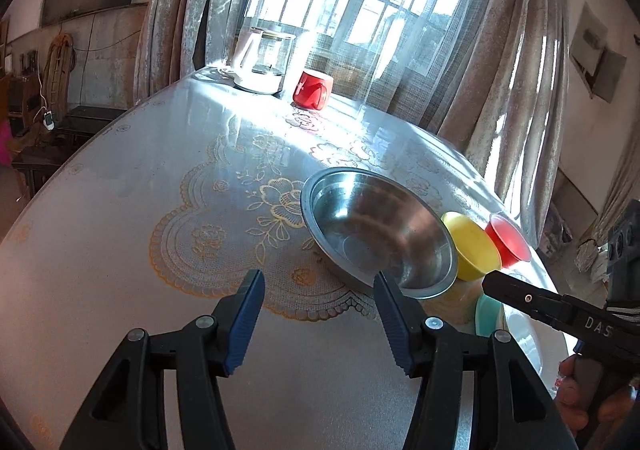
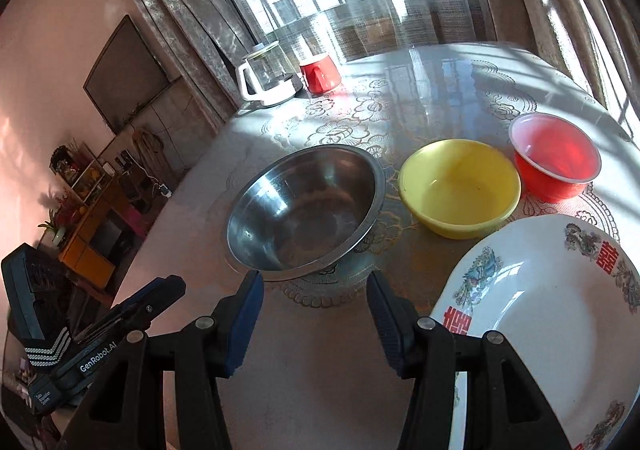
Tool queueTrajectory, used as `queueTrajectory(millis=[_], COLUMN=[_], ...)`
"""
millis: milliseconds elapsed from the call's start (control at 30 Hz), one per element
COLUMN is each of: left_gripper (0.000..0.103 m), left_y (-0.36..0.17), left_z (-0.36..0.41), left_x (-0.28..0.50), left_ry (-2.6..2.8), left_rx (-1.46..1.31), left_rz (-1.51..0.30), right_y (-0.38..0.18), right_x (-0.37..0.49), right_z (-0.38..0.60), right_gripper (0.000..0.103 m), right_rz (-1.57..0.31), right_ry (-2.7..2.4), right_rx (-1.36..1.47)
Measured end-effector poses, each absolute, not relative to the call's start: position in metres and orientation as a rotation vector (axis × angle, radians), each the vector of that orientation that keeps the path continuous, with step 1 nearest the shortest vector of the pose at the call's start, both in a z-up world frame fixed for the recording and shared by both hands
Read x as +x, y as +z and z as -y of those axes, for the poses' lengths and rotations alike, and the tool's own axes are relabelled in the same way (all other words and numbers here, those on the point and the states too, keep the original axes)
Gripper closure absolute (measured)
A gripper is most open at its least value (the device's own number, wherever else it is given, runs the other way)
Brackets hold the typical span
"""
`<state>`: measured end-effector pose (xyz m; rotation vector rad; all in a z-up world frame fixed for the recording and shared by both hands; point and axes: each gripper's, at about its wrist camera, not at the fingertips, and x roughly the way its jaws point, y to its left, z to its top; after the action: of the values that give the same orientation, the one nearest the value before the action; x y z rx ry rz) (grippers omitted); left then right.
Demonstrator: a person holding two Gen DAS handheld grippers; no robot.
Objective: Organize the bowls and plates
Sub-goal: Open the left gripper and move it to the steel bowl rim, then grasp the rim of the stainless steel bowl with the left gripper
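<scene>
A steel bowl [image 1: 376,230] [image 2: 308,209], a yellow bowl [image 1: 472,250] [image 2: 460,185] and a red plastic bowl [image 1: 508,244] [image 2: 556,161] stand in a row on the round table. A white patterned plate [image 2: 552,330] lies at the near right; its edge [image 1: 524,342] and a teal rim [image 1: 486,314] show in the left wrist view. My left gripper [image 1: 318,290] is open and empty, just short of the steel bowl's near rim. My right gripper [image 2: 314,292] is open and empty, in front of the steel bowl, left of the plate.
A glass kettle [image 1: 266,61] [image 2: 268,75] and a red mug [image 1: 313,89] [image 2: 320,77] stand at the table's far edge by the curtained window. The lace-patterned tablecloth [image 1: 180,189] covers the table. A dark bench and shelves stand off to the left.
</scene>
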<state>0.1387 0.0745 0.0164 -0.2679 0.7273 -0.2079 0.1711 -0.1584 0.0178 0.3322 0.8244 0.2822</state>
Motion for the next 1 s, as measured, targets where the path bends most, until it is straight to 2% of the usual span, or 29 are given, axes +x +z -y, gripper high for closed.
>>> queueTrajectory(millis=[467,567,667,767,833,1000], left_gripper=[0.046,0.069,0.080,0.079,0.079,0.077], left_y=[-0.007,-0.013,-0.017,-0.016,-0.015,-0.007], left_z=[-0.059,-0.054,-0.050,-0.049,-0.052,-0.057], left_x=[0.211,0.219,0.222,0.217,0.212,0.190], left_ry=[-0.204,-0.215,-0.243,-0.236,-0.233,-0.232], left_rx=[-0.250,-0.229,-0.234,-0.226,-0.238,-0.221], left_rz=[-0.809,-0.828,-0.836,-0.822,-0.815,-0.792], right_y=[-0.011,-0.014,-0.015,-0.016,-0.016,-0.011], right_x=[0.237,0.242,0.247,0.247,0.244,0.230], right_z=[0.152,0.150,0.143,0.135,0.134,0.130], right_gripper=[0.049,0.049,0.049,0.059,0.070,0.072], right_rz=[-0.957,-0.962,-0.958,-0.951,-0.942,-0.922], right_ry=[0.170,0.175,0.183,0.158,0.140,0.166], right_rx=[0.345,0.346,0.307,0.233,0.200,0.173])
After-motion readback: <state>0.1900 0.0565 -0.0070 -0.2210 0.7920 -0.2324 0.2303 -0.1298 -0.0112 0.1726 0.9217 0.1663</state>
